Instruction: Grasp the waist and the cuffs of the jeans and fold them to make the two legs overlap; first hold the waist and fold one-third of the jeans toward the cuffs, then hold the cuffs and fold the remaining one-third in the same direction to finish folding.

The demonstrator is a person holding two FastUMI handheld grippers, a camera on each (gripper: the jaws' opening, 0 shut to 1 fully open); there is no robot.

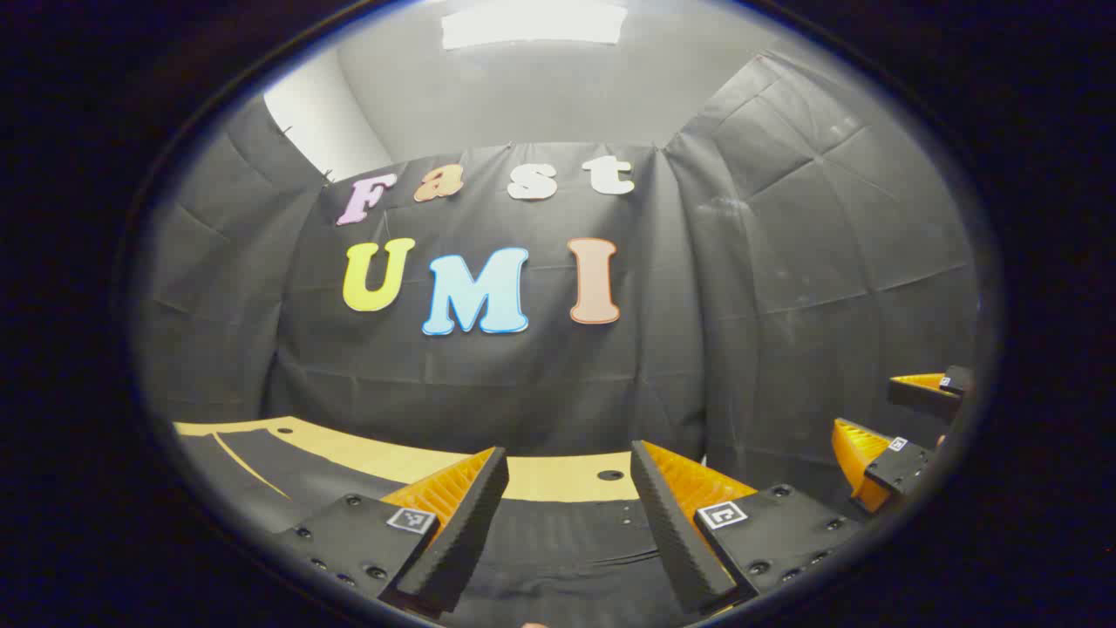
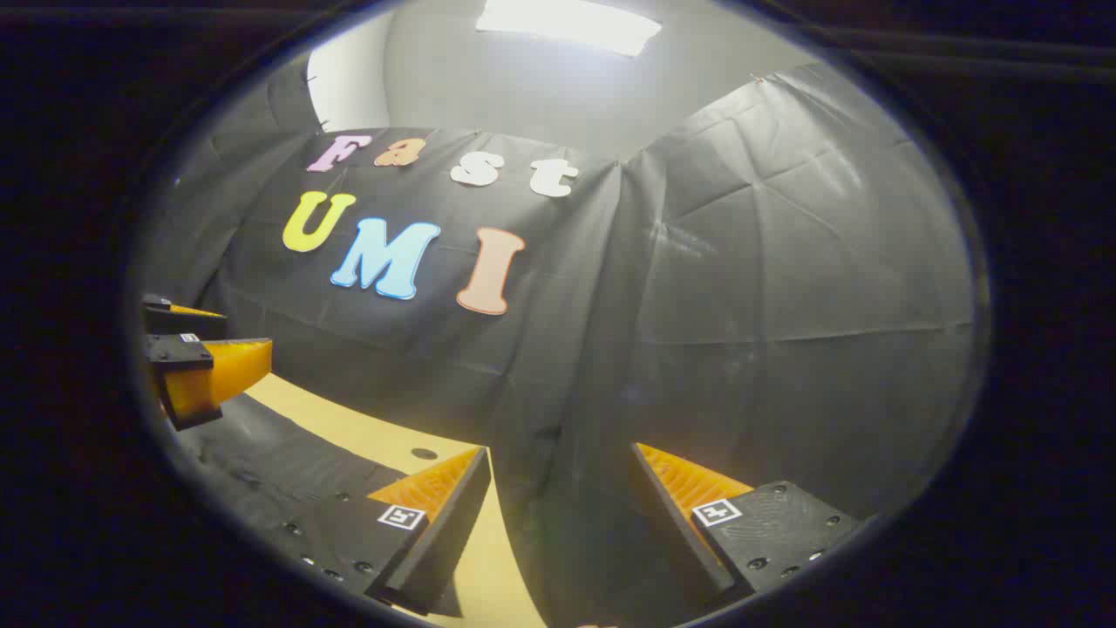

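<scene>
Both the left claw (image 1: 567, 488) and the right claw (image 2: 558, 497) hang wide open holding nothing, so each should dip toward 6 o'clock and pinch the dark jeans (image 1: 261, 471) lying flat on the bench (image 1: 558, 478).

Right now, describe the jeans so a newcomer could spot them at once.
Start at the black cloth wall, then drop to the tan table at its foot. The jeans are the dark, flat fabric lying on that table, near black against the pale wood.

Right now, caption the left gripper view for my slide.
Open left tool hovers above dark jeans on a wooden table.
</scene>
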